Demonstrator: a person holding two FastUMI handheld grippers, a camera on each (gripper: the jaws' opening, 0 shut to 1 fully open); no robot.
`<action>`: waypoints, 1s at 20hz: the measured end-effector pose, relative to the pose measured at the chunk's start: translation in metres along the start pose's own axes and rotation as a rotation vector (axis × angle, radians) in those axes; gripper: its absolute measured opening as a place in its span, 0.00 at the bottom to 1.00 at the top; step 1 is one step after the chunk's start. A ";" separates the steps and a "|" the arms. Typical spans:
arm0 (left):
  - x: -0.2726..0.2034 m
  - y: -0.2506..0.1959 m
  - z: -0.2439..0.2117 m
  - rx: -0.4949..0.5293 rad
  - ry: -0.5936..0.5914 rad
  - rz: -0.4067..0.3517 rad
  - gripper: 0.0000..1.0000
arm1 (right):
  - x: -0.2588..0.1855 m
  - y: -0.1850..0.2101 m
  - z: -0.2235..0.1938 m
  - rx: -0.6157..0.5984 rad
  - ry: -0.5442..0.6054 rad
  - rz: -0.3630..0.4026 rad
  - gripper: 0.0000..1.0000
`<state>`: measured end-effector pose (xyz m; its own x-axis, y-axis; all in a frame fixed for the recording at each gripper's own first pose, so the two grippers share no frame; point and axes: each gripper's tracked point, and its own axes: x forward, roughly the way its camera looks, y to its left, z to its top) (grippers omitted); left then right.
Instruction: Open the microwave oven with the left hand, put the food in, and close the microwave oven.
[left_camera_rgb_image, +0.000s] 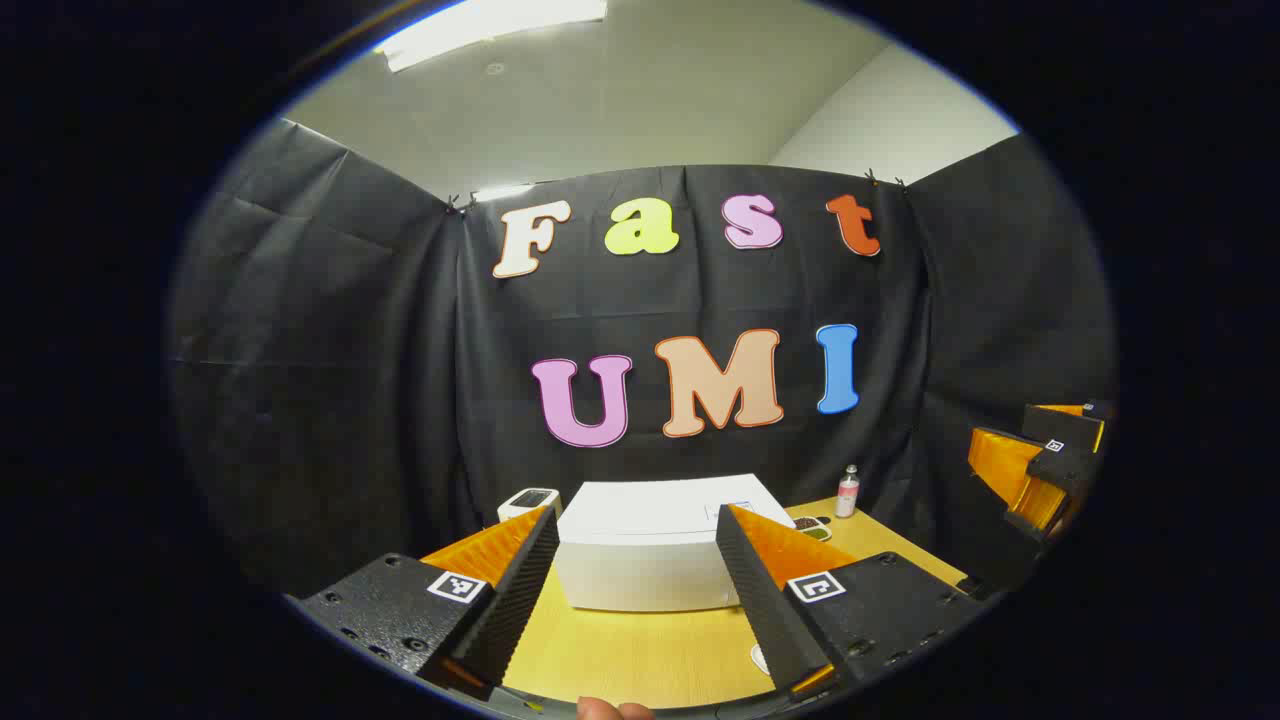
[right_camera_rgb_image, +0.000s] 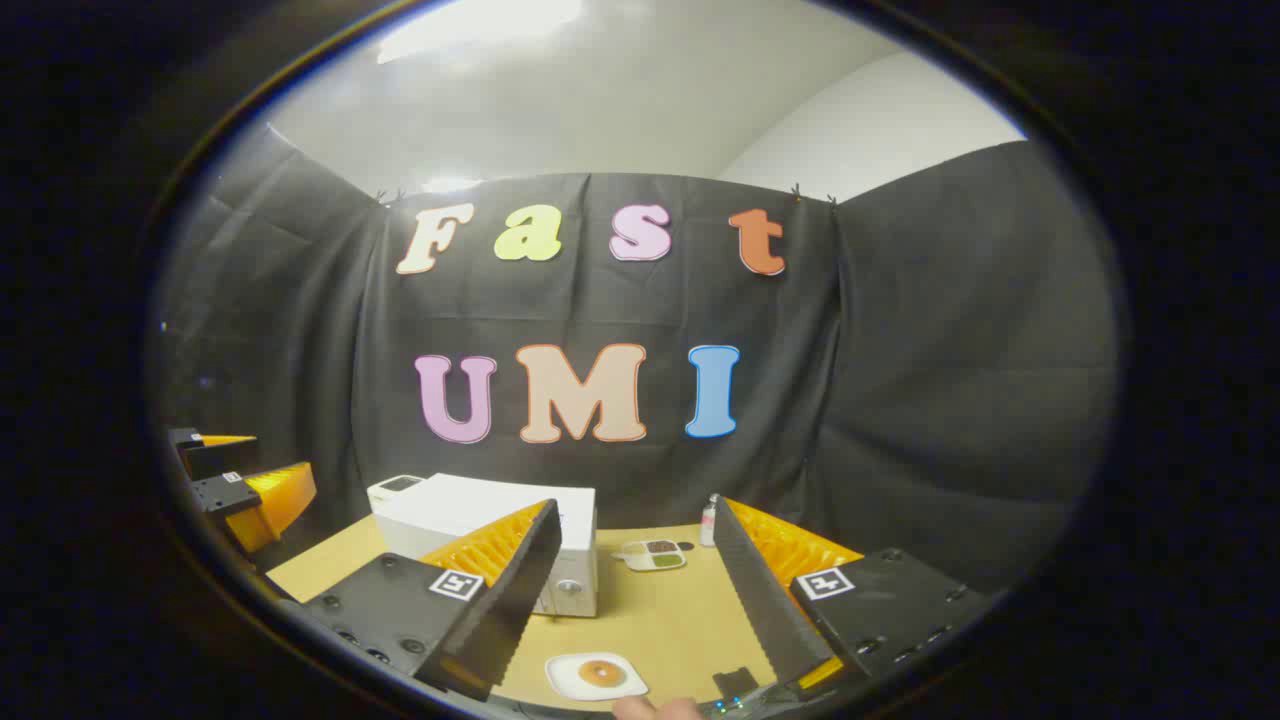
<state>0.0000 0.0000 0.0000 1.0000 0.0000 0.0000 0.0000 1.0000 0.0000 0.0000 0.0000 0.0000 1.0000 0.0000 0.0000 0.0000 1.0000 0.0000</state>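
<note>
White boxy microwave oven (left_camera_rgb_image: 650, 545) dead ahead of left gripper (left_camera_rgb_image: 635, 590), door shut, well apart. Left nearer. Both grippers wide open, empty; right gripper (right_camera_rgb_image: 630, 600) above donut plate (right_camera_rgb_image: 597, 675).

We hold the left gripper (left_camera_rgb_image: 636, 585) wide open above the wooden table (left_camera_rgb_image: 640, 655), its fingers framing the closed white microwave oven (left_camera_rgb_image: 650, 545); a small bottle (left_camera_rgb_image: 847, 492) stands right, the right gripper (left_camera_rgb_image: 1035, 470) beyond.
</note>
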 end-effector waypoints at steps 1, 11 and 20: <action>0.000 0.000 -0.001 0.001 0.003 -0.001 0.94 | 0.000 0.001 0.000 -0.002 -0.001 0.003 0.96; 0.001 0.002 0.003 0.003 -0.012 0.002 0.92 | 0.005 0.002 -0.006 0.011 0.011 0.024 0.96; 0.008 0.002 -0.003 0.012 -0.006 0.004 0.94 | 0.010 0.008 -0.004 -0.009 -0.003 0.036 0.96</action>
<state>0.0078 0.0016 -0.0034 1.0000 0.0041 0.0064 -0.0042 0.9999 0.0118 0.0096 0.0083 -0.0040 0.9993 0.0364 0.0025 -0.0364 0.9993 -0.0093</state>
